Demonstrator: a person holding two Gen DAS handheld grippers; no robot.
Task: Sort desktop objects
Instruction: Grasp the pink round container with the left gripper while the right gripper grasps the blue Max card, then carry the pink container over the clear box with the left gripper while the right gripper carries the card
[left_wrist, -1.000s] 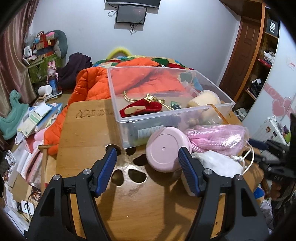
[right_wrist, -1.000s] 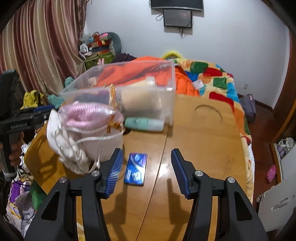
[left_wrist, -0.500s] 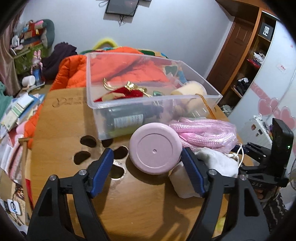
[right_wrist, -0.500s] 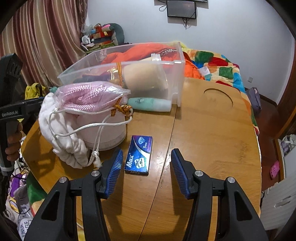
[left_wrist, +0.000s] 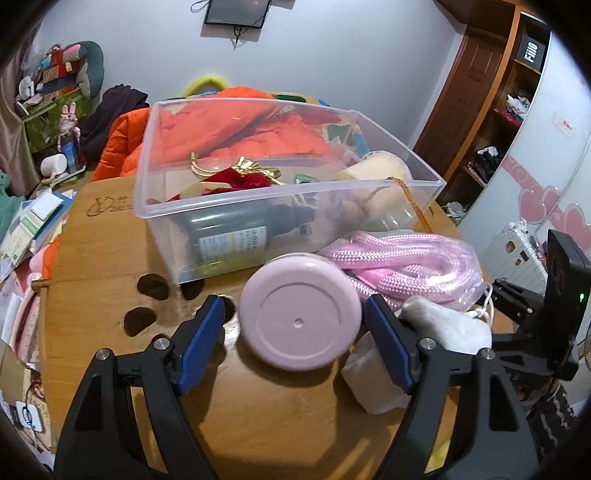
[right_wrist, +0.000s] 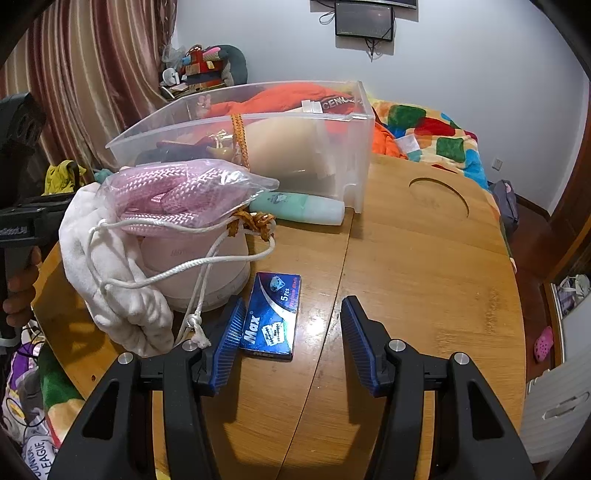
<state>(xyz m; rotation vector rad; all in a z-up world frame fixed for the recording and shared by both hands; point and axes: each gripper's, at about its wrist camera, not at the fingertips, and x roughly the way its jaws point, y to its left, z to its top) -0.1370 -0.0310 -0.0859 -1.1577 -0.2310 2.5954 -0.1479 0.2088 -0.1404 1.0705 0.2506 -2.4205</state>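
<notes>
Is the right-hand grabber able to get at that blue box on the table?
Probably yes. The right gripper is open with the blue box just inside its left jaw, nothing lying on top. The white drawstring bag sits close beside it.

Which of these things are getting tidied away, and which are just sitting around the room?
For the tidying:
clear bin
pink round container
pink rope in a bag
white drawstring bag
blue Max box
green tube
left gripper and right gripper, both open

Just lying about:
orange jacket
colourful blanket
wall screen
curtain
</notes>
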